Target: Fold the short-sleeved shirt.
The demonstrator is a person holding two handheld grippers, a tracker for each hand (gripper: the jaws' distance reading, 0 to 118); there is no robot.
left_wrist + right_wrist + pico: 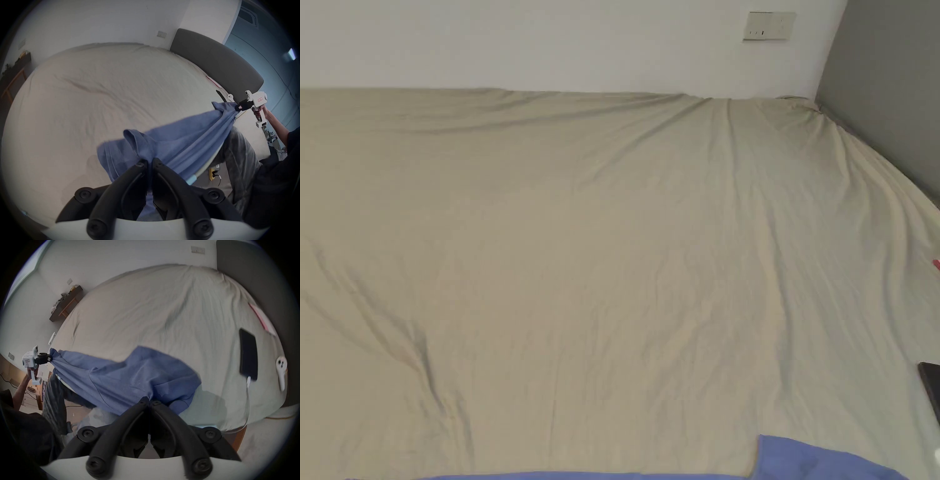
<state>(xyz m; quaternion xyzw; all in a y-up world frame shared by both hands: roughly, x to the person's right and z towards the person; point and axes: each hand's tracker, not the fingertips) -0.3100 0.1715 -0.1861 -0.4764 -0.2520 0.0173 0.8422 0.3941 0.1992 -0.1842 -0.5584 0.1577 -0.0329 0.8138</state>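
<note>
- Head view: blue shirt (pixel 825 462) at bottom edge, nearest the camera, above beige bed sheet (pixel 600 250); most of garment cut off. Dark phone (pixel 931 390) at right edge.
- Left gripper view: left gripper (pixel 149 160) clenched on bunched shirt fabric (pixel 178 142); right gripper (pixel 286 108) far off, gripping the other end. Garment slung between the two, over the bed's near edge.
- Right gripper view: right gripper (pixel 150 400) clamped on blue cloth (pixel 129 374); left gripper (pixel 48 358) beyond, likewise pinching. Phone (pixel 248 355) and white earbud case (pixel 281 369) lying on sheet.
- Step judged: spreading, not yet folding. Next move calls for lowering shirt flat onto sheet, clear of phone.
- Hard to make out: which hems or sleeves are pinched; motion blur.
</note>
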